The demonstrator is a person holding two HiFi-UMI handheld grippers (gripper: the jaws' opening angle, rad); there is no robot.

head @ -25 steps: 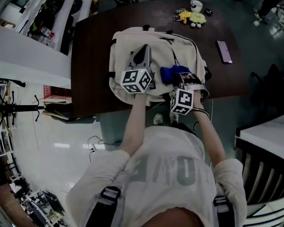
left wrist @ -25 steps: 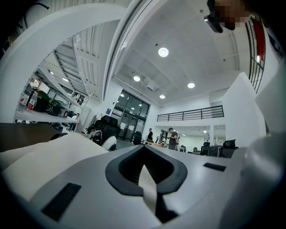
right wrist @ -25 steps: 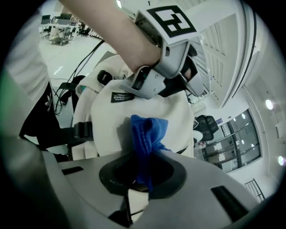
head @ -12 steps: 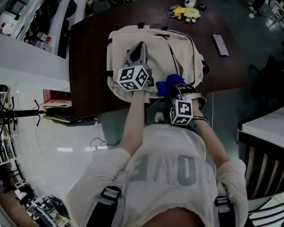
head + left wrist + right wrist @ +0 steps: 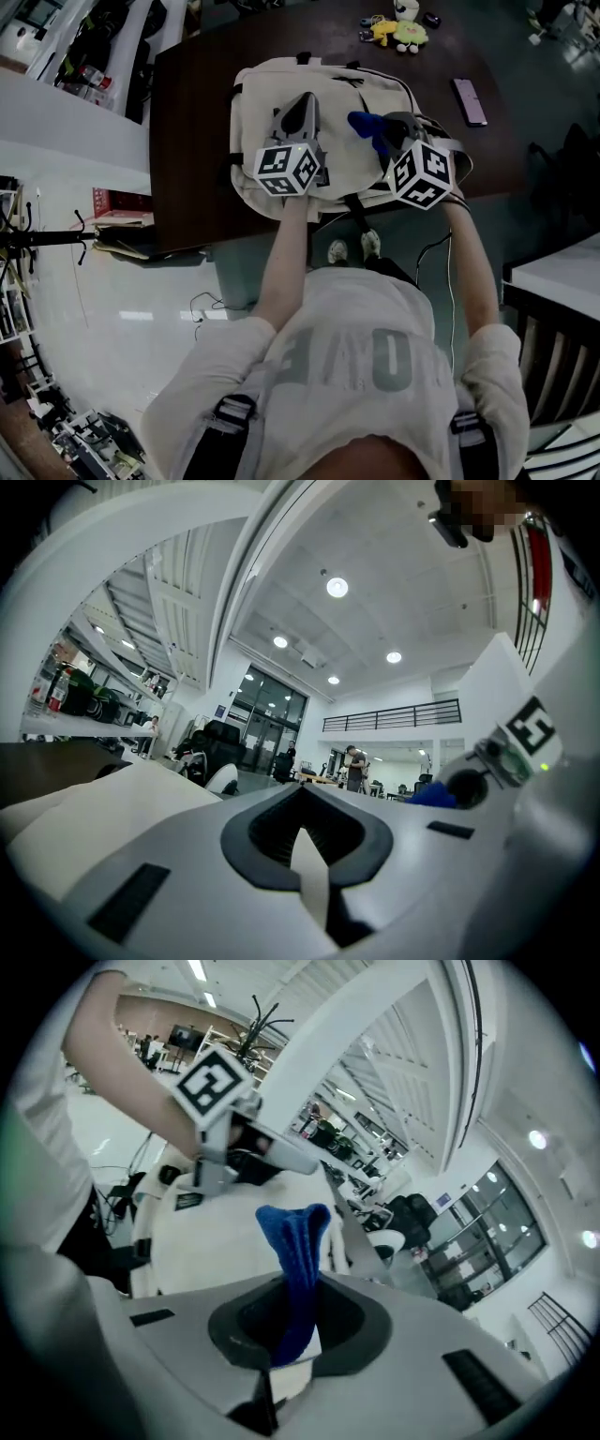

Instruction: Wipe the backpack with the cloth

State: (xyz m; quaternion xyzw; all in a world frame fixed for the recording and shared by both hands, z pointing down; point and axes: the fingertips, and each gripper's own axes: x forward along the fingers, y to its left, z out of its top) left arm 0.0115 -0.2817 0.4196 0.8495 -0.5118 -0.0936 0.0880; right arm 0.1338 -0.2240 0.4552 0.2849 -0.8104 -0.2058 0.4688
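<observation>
R gripper (image 5: 394, 127) w/ blue cloth (image 5: 368, 129) pinched between jaws; L gripper (image 5: 302, 103) jaws together; both over backpack (image 5: 262, 89).

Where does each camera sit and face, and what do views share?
Head view: on the person's head, steeply down at the cream fabric backpack; forearms, left claw, right claw show.
Left gripper view: on the left claw, over the backpack toward the ceiling; right claw at right.
Right gripper view: on the right claw, past its blue cloth toward the left claw and forearm.
Shared: the backpack.
</observation>
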